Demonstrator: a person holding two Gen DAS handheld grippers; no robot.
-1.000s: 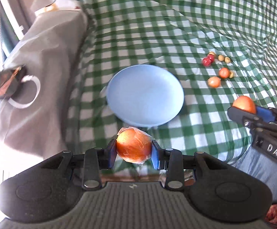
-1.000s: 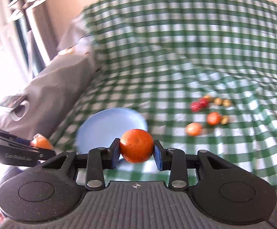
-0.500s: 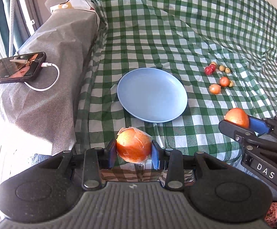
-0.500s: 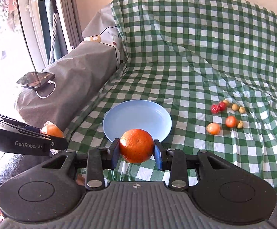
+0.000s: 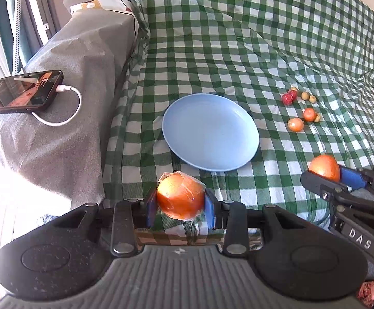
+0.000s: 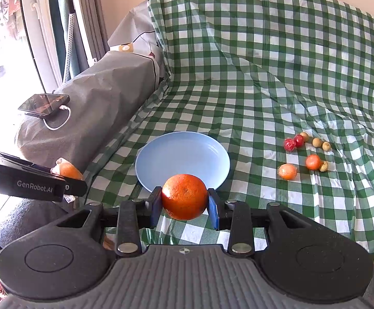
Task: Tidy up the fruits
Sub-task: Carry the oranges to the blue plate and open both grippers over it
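Note:
My left gripper (image 5: 181, 207) is shut on an orange wrapped in clear plastic (image 5: 180, 196), held just in front of the blue plate (image 5: 210, 131). My right gripper (image 6: 184, 207) is shut on a bare orange (image 6: 184, 196), near the front rim of the same plate (image 6: 183, 159). Each gripper shows in the other's view: the right one (image 5: 327, 176) at the right edge, the left one (image 6: 67, 177) at the left edge. The plate has nothing on it. Several small fruits (image 6: 305, 152) lie on the green checked cloth (image 6: 264, 77) to the plate's right.
A phone (image 5: 23, 91) with a white charging cable lies on a grey covered block (image 5: 65, 118) left of the cloth. The cloth rises up a backrest behind the plate. Curtains and a window frame (image 6: 58, 25) stand at the far left.
Both views have steadied from blur and swung so that the phone and the grey block show at the left. The plate sits further right in frame. Both oranges stay gripped.

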